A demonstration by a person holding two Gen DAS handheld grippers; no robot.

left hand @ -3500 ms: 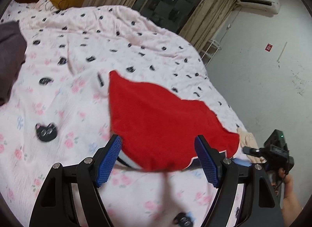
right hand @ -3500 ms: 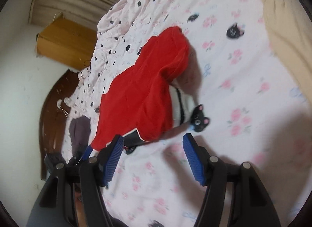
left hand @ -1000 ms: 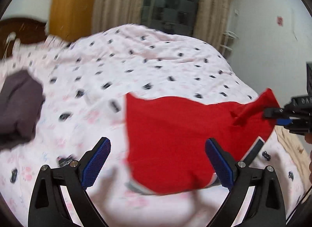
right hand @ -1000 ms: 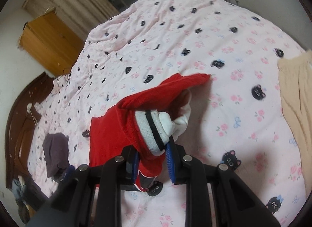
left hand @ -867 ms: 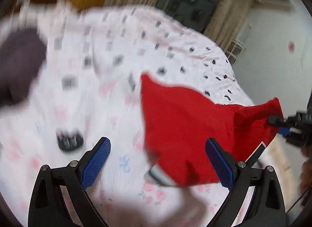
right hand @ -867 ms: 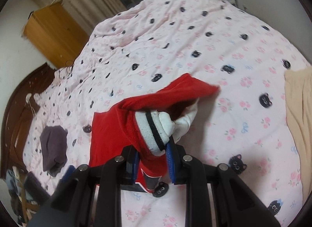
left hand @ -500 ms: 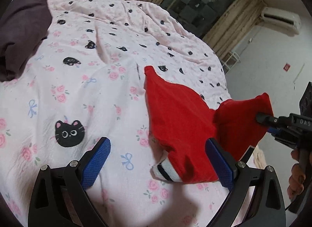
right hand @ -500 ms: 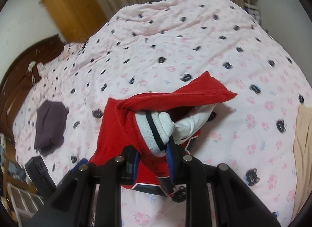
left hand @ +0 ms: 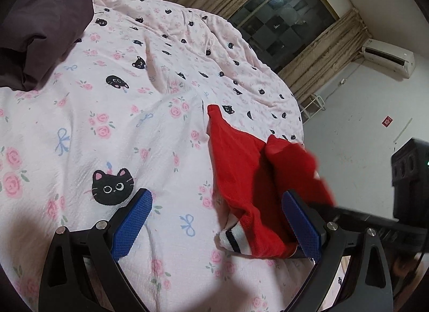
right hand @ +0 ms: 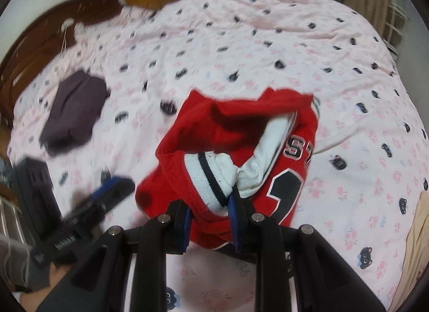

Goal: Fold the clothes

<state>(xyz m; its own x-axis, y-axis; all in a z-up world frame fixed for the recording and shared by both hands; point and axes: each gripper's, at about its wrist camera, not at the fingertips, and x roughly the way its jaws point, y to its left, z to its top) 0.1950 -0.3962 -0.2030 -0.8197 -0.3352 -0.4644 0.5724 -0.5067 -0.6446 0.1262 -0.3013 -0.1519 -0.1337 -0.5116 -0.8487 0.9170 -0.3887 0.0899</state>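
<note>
I am gripping a bunched edge of the red jersey in my right tool, the pads pinching the red cloth together with its white striped cuff. The jersey is hanging off that tool and partly resting on the bed, crumpled, with the white lining and black lettering turned outward. My left tool is standing wide open and gripping nothing, with the jersey just beside its right-hand pad and another striped cuff lying on the bed between the pads. The cloth looks light, soft and floppy to me, so it will sag and bunch wherever I am not supporting it; I judge the firmer banded edges and corners to be the best places to take hold. Well away from the jersey, a folded dark garment is lying near the headboard, and a beige garment is at the bed's edge. I am seeing no containers here.
</note>
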